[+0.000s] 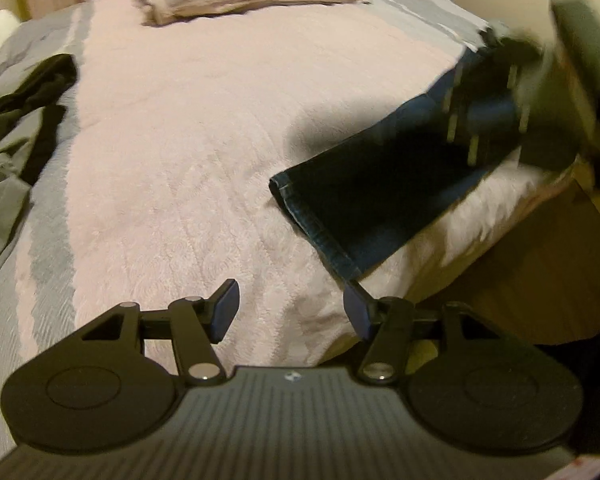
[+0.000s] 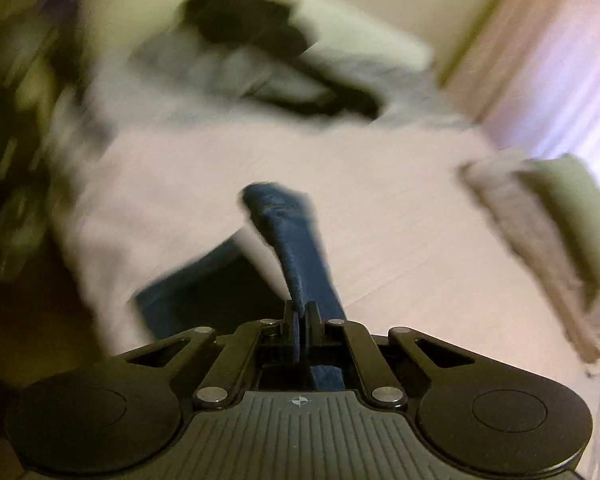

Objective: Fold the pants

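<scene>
Right gripper [image 2: 300, 320] pinching dark blue pants [image 1: 364, 196], cloth lifted off pink bedspread [image 1: 188, 168] | left gripper [image 1: 290, 308] spread, empty, just beside hem near bedspread's edge | step: carrying one end over for fold | next: left needs grip on hem.

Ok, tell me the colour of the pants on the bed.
Dark blue denim pants, clearest in the left wrist view.

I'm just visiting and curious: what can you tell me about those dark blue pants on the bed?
The pants look like dark blue denim with a stitched hem. One leg lies flat across the pink bedspread, its hem near the bed's edge. The right claw is shut on a bunched part, lifting it. The left claw is open, not holding them.
</scene>
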`<state>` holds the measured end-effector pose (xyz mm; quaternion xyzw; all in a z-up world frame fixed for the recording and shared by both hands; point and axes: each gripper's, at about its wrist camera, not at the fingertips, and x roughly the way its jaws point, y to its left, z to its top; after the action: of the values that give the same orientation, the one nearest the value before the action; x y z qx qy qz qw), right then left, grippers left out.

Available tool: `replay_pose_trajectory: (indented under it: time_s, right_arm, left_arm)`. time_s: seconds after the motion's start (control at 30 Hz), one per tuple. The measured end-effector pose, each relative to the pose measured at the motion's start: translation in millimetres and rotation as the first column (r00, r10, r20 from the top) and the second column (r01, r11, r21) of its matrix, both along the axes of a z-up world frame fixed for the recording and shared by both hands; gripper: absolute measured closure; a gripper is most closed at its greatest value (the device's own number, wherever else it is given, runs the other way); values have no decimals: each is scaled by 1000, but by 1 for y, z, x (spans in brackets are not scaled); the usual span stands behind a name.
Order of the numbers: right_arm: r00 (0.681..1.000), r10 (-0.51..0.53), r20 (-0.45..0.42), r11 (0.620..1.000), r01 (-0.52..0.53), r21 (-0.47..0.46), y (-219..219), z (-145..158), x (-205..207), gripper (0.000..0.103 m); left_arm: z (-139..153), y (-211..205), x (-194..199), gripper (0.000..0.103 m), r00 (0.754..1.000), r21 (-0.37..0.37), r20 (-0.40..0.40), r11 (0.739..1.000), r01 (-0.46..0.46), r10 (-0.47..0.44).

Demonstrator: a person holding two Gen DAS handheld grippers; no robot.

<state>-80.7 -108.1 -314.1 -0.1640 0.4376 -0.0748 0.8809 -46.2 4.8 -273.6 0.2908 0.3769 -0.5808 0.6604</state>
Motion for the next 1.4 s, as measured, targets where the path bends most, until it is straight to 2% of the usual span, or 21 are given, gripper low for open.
replay_pose_trajectory:
  time_s: [0.1, 0.17, 0.23, 0.3, 0.4, 0.5, 0.57, 0.63, 0.73, 0.83, 0.87, 0.9, 1.0, 1.03, 1.07, 1.2, 1.3, 1.4]
  right_arm:
    - [995, -7, -99, 1000, 8, 13, 21, -42, 5, 101]
    - [992, -17, -125, 1000, 18, 9, 30, -54, 5, 87]
    - [993, -10, -121, 999, 15, 38, 33, -53, 4, 64]
    - [992, -16, -127, 998, 24, 60, 36, -50, -1, 58]
    - [991, -62, -117, 994, 71, 81, 44, -36, -17, 58]
    - [981, -170, -96, 978, 180, 104, 35, -21, -32, 57]
    - [964, -251, -86, 957, 260, 126, 25, -11, -46, 57]
    - [935, -348, -75, 922, 355, 154, 12, -9, -58, 57]
    - [875, -479, -69, 851, 482, 210, -9, -11, -73, 56]
    - [834, -547, -72, 799, 546, 253, -23, -10, -78, 56]
    - [827, -558, -70, 789, 555, 262, -26, -10, -78, 56]
    - [823, -564, -69, 785, 560, 265, -28, -10, -77, 56]
    - [817, -572, -72, 777, 568, 270, -33, -9, -73, 56]
    - [815, -576, -69, 774, 571, 274, -35, -7, -73, 56]
    - [812, -579, -68, 771, 573, 279, -36, -6, -72, 56]
    - [812, -578, -85, 765, 575, 290, -38, -6, -70, 56]
    - [830, -553, -76, 778, 547, 310, -35, -1, -71, 56]
    - [860, -504, -80, 803, 501, 322, -26, -4, -68, 56]
  left_arm:
    - [-12, -7, 11, 50, 997, 20, 9, 997, 74, -74]
    - [-18, -17, 17, 50, 992, 23, 11, 992, 124, -124]
    - [-20, -33, 19, 50, 982, 24, 8, 981, 190, -190]
    - [-22, -53, 22, 52, 973, 18, -7, 973, 231, -231]
    - [-25, -91, 32, 59, 970, 3, -67, 972, 236, -235]
    - [-37, -130, 45, 64, 967, 8, -130, 975, 223, -220]
    - [-50, -154, 49, 66, 958, 31, -150, 968, 251, -243]
    - [-63, -173, 48, 68, 945, 71, -148, 950, 304, -292]
    - [-82, -195, 45, 68, 916, 144, -158, 909, 391, -369]
    - [-92, -204, 39, 68, 886, 191, -141, 866, 462, -441]
    - [-93, -206, 36, 73, 878, 201, -133, 855, 478, -459]
    - [-93, -207, 34, 85, 871, 207, -131, 847, 490, -473]
    - [-91, -204, 25, 91, 862, 228, -76, 833, 505, -501]
    - [-90, -202, 23, 93, 862, 231, -63, 833, 502, -502]
    - [-89, -200, 23, 100, 866, 228, -56, 838, 496, -497]
    - [-71, -187, 34, 102, 894, 165, -72, 879, 447, -442]
    - [-48, -178, 48, 101, 915, 101, -78, 910, 403, -397]
    - [-61, -183, 53, 101, 917, 128, -42, 908, 398, -396]
